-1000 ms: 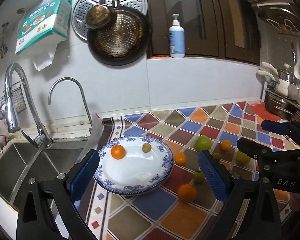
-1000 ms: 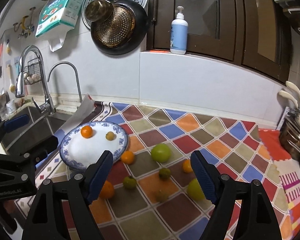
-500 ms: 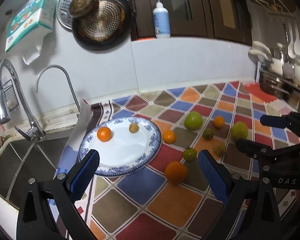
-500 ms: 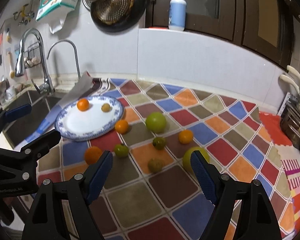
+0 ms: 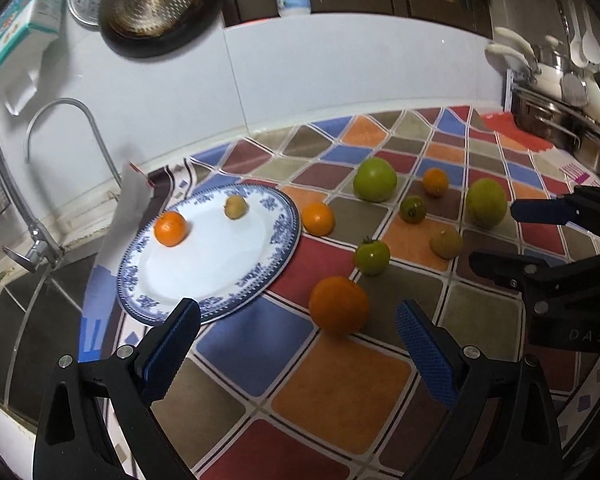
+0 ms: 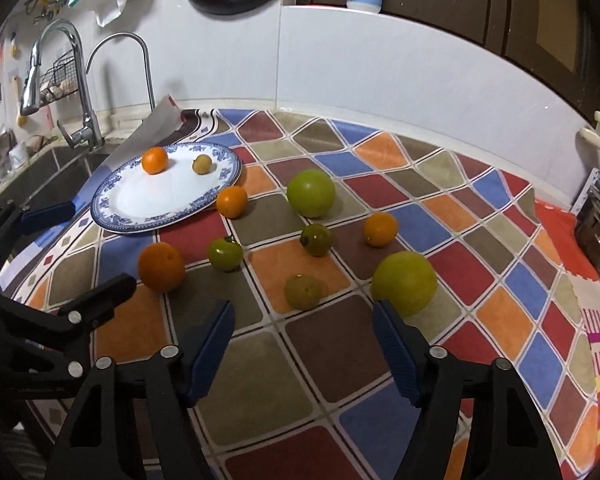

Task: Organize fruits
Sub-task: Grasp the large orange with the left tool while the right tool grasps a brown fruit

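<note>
Both grippers, left (image 5: pixel 298 344) and right (image 6: pixel 303 342), gape wide (nothing held) above fruit scattered beside the blue-rimmed plate (image 5: pixel 276 236).

Left tool (image 5: pixel 298 340), right tool (image 6: pixel 303 342): black frames, blue ridged pads, silver screws.

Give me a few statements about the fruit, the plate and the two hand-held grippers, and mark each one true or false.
1. The blue-rimmed plate holds two fruits. True: a small orange and a small yellowish fruit.
2. The left hand-held gripper grips the large orange. False: it is open, and the orange lies on the tablecloth.
3. The right hand-held gripper is open and empty. True.
4. All fruit off the plate is orange. False: several are green, such as the large green fruit.
</note>
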